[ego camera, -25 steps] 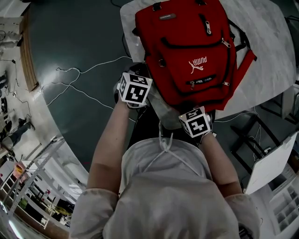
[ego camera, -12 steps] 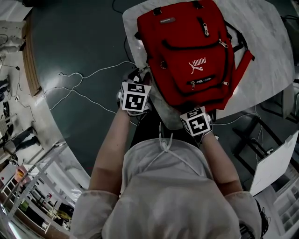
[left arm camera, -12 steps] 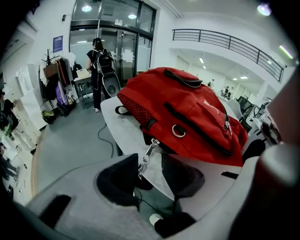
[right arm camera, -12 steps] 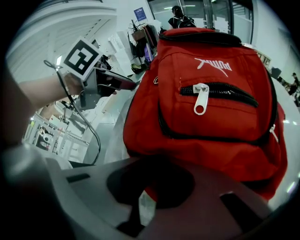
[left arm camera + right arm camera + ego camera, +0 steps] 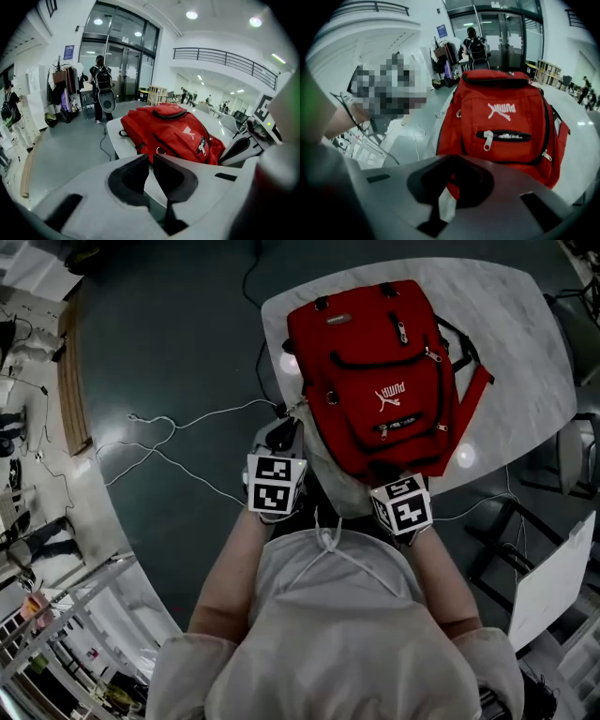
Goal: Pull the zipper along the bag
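white table (image 5: pixel 525 352) carries a red backpack (image 5: pixel 375 371); left gripper (image 5: pixel 150 158) hangs just short of it, jaws closing on nothing, right gripper (image 5: pixel 452 160) clenched empty by its bottom edge.

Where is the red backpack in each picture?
Head view: backpack near the top, right of centre, lying on the white table.
Left gripper view: backpack in the middle of the picture.
Right gripper view: backpack fills the centre and right.
Shared landmark: the white logo on its front.
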`<state>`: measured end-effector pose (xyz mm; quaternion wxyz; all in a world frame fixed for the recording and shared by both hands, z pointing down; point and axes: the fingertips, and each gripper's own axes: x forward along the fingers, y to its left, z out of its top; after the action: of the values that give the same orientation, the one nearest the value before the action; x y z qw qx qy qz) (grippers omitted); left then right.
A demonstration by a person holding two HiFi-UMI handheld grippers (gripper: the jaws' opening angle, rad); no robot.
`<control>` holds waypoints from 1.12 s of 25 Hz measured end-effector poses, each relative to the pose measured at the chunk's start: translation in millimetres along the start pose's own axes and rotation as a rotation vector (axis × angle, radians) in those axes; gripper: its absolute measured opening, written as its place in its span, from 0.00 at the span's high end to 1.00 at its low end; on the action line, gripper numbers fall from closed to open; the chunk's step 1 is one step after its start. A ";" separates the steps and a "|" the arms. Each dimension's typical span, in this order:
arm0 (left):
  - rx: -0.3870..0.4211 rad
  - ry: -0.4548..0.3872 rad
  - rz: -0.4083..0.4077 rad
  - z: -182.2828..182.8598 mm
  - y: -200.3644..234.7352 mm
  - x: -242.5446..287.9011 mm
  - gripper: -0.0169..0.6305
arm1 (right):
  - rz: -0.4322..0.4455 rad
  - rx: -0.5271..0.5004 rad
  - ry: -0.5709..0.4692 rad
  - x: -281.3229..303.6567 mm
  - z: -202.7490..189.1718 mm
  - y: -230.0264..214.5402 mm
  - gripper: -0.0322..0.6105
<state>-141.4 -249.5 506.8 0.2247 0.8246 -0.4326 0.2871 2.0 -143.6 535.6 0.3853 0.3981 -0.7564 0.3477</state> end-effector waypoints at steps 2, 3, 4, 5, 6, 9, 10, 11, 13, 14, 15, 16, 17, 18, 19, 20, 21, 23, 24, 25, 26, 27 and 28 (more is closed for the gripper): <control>0.000 -0.052 -0.007 15.5 -4.9 -12.2 0.92 | -0.009 0.013 -0.079 -12.5 23.6 1.3 0.91; 0.002 -0.078 -0.008 23.4 -7.0 -18.5 0.93 | -0.014 0.006 -0.112 -18.2 35.0 2.8 0.91; 0.003 -0.103 -0.010 30.9 -9.3 -25.2 0.94 | -0.018 -0.007 -0.139 -23.8 45.5 5.3 0.91; 0.004 -0.126 -0.014 38.1 -12.1 -32.5 0.94 | -0.021 -0.023 -0.164 -29.8 55.1 8.6 0.91; 0.003 -0.147 -0.021 45.3 -15.3 -40.0 0.94 | -0.024 -0.037 -0.190 -36.3 64.7 12.1 0.91; 0.004 -0.217 -0.032 69.2 -21.6 -62.8 0.95 | -0.033 -0.065 -0.288 -57.5 96.0 21.7 0.91; 0.010 -0.241 -0.028 76.6 -22.1 -70.0 0.95 | -0.037 -0.072 -0.325 -64.9 106.5 24.7 0.91; 0.018 -0.265 -0.022 83.2 -22.0 -76.7 0.95 | -0.042 -0.080 -0.362 -72.2 116.4 27.5 0.91; 0.033 -0.309 -0.011 94.4 -21.1 -87.7 0.95 | -0.051 -0.094 -0.433 -86.2 134.2 32.4 0.91; 0.036 -0.327 -0.010 98.9 -20.9 -92.4 0.95 | -0.055 -0.100 -0.465 -92.7 141.5 34.7 0.91; 0.033 -0.344 -0.010 102.9 -21.3 -97.1 0.95 | -0.056 -0.105 -0.495 -99.0 148.0 37.0 0.91; 0.028 -0.361 -0.011 107.2 -22.2 -101.9 0.95 | -0.054 -0.109 -0.526 -105.3 154.4 39.2 0.91; 0.026 -0.379 -0.011 112.4 -23.6 -106.6 0.95 | -0.050 -0.113 -0.562 -112.0 161.1 41.4 0.91; 0.030 -0.397 -0.011 118.2 -25.4 -111.2 0.95 | -0.041 -0.117 -0.601 -119.0 168.2 43.9 0.91; 0.040 -0.413 -0.009 124.1 -27.7 -115.8 0.95 | -0.031 -0.123 -0.641 -126.0 175.1 47.0 0.91; 0.053 -0.429 -0.008 129.8 -30.3 -120.4 0.95 | -0.025 -0.132 -0.676 -132.5 181.0 50.5 0.91; 0.063 -0.444 -0.009 135.1 -33.1 -125.0 0.95 | -0.025 -0.147 -0.702 -137.7 185.8 53.8 0.91; 0.072 -0.472 -0.017 145.2 -38.2 -132.5 0.94 | -0.045 -0.188 -0.728 -144.4 192.5 57.6 0.91; 0.076 -0.484 -0.021 149.6 -40.5 -134.8 0.95 | -0.056 -0.206 -0.736 -146.7 195.0 58.4 0.91; 0.080 -0.494 -0.025 153.1 -42.5 -136.3 0.95 | -0.062 -0.220 -0.744 -148.5 196.9 59.1 0.91; 0.083 -0.501 -0.028 155.3 -43.9 -137.2 0.95 | -0.062 -0.228 -0.751 -149.8 198.3 60.0 0.91; 0.085 -0.506 -0.031 156.2 -44.8 -137.9 0.95 | -0.058 -0.232 -0.756 -150.7 198.9 61.4 0.91; 0.084 -0.509 -0.035 156.2 -45.5 -138.3 0.95 | -0.053 -0.233 -0.760 -151.2 198.7 62.9 0.91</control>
<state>-123.2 -241.5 294.2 0.0790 0.8862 -0.4487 0.0841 -55.3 -230.8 300.2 0.1294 0.4713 -0.8690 0.0774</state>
